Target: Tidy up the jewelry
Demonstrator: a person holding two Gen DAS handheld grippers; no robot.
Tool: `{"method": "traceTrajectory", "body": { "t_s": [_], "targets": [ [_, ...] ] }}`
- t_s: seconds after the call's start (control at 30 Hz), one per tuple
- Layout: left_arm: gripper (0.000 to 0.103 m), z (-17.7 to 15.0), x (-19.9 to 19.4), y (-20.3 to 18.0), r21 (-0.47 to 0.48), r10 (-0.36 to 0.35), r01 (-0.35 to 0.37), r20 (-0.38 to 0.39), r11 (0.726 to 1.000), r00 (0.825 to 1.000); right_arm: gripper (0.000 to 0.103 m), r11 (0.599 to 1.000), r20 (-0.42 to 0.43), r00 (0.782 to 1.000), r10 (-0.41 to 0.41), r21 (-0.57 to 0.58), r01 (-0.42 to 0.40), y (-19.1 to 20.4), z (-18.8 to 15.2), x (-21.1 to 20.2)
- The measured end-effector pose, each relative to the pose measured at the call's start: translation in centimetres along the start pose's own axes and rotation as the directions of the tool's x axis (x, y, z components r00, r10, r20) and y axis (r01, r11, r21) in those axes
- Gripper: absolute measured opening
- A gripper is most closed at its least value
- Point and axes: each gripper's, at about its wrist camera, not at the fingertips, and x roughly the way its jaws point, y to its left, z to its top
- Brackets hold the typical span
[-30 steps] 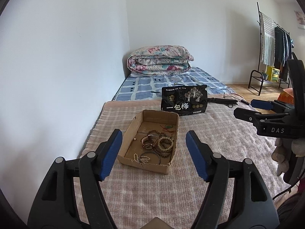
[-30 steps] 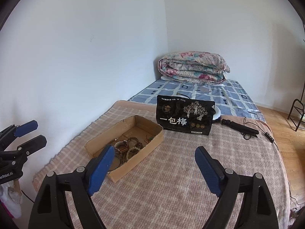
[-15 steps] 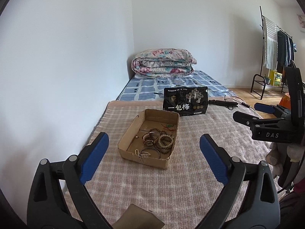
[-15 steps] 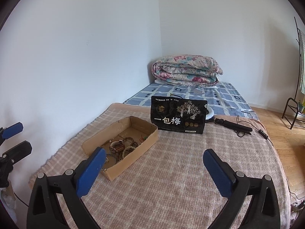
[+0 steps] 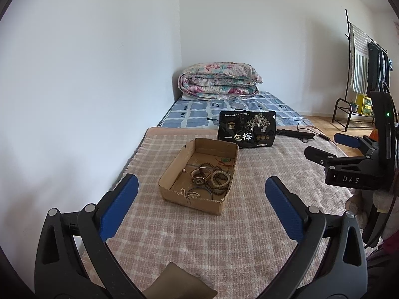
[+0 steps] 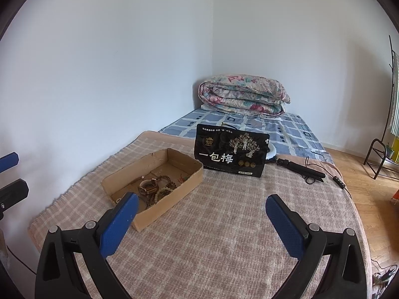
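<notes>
A shallow cardboard box [image 5: 174, 174] [image 6: 174, 191] sits on a checked pink blanket [image 5: 261, 174]. Inside lie bead bracelets [image 5: 220, 178] [image 6: 162, 191], a leather watch [image 5: 200, 174] [image 6: 148, 186], a pearl strand [image 5: 188, 194] and a dark bangle. A black zip bag [image 5: 247, 129] [image 6: 230, 153] with white characters stands just behind the box. My left gripper [image 5: 199, 194] is open and empty, held short of the box. My right gripper [image 6: 199, 211] is open and empty, to the right of the box; it also shows in the left wrist view [image 5: 321, 149].
A folded floral quilt [image 5: 217, 81] lies on a blue checked mattress [image 5: 199, 112] by the corner wall. A black tripod with cable [image 6: 301, 169] lies right of the bag. A clothes rack [image 5: 361, 74] stands on the wood floor at the right. A dark cloth [image 5: 179, 284] lies near me.
Both grippers have opened wider and pulled back a little from the box. The box and bag have not moved.
</notes>
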Motion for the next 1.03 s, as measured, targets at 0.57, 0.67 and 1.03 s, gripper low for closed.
{"method": "traceTrajectory", "body": {
  "t_s": [0.57, 0.67, 1.03],
  "targets": [
    [0.103, -0.49, -0.26, 0.01, 0.003, 0.005, -0.005, -0.005, 1.000, 1.000, 0.103, 1.000, -0.001, 1.000, -0.003, 0.004, 0.003, -0.10, -0.02, -0.07],
    [0.103, -0.55, -0.24, 0.04, 0.003, 0.005, -0.005, -0.007, 1.000, 1.000, 0.103, 1.000, -0.005, 1.000, 0.000, 0.003, 0.000, -0.07, -0.10, -0.07],
    [0.103, -0.64, -0.14, 0.16, 0.008, 0.009, -0.009, -0.007, 1.000, 1.000, 0.103, 1.000, -0.009, 1.000, 0.001, 0.005, -0.001, 0.04, -0.16, 0.00]
  ]
}}
